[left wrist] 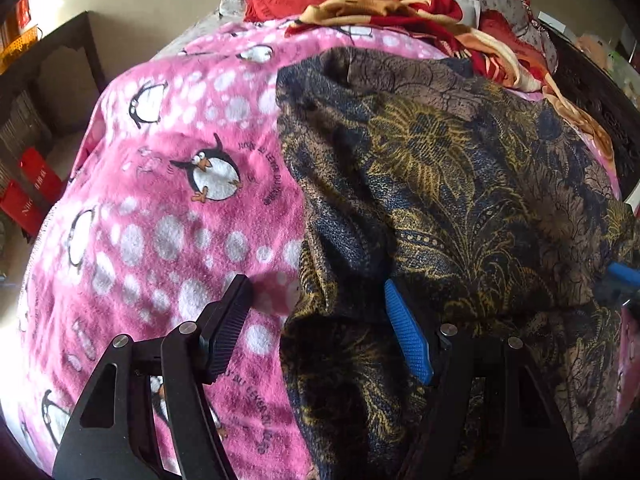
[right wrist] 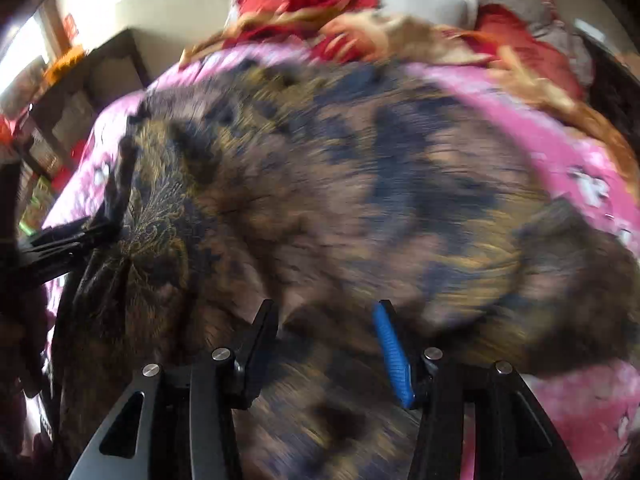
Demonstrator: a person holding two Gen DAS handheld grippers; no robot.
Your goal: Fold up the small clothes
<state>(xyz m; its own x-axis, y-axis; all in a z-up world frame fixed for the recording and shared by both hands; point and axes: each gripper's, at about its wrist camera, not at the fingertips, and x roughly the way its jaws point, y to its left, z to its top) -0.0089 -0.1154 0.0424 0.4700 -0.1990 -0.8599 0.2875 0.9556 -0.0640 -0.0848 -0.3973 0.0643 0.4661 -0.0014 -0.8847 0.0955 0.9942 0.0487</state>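
Note:
A dark garment (left wrist: pixel 460 184) with a brown, navy and gold flower print lies crumpled on a pink penguin blanket (left wrist: pixel 168 184). My left gripper (left wrist: pixel 316 308) hangs open over the garment's left edge, its black finger over the blanket and its blue pad (left wrist: pixel 406 336) over the cloth, with nothing pinched. The right wrist view is blurred. There the garment (right wrist: pixel 340 168) fills the middle, and my right gripper (right wrist: pixel 324 324) is open just above it, with no cloth caught between the pads. A blue tip of the right gripper (left wrist: pixel 624 274) shows at the garment's right edge.
Red and cream floral bedding (left wrist: pixel 400 12) is piled at the far end of the bed. A dark wooden shelf unit (left wrist: pixel 52 80) and red boxes (left wrist: pixel 28 192) stand on the floor to the left. The left gripper's black frame (right wrist: pixel 80 228) sits at the garment's left side.

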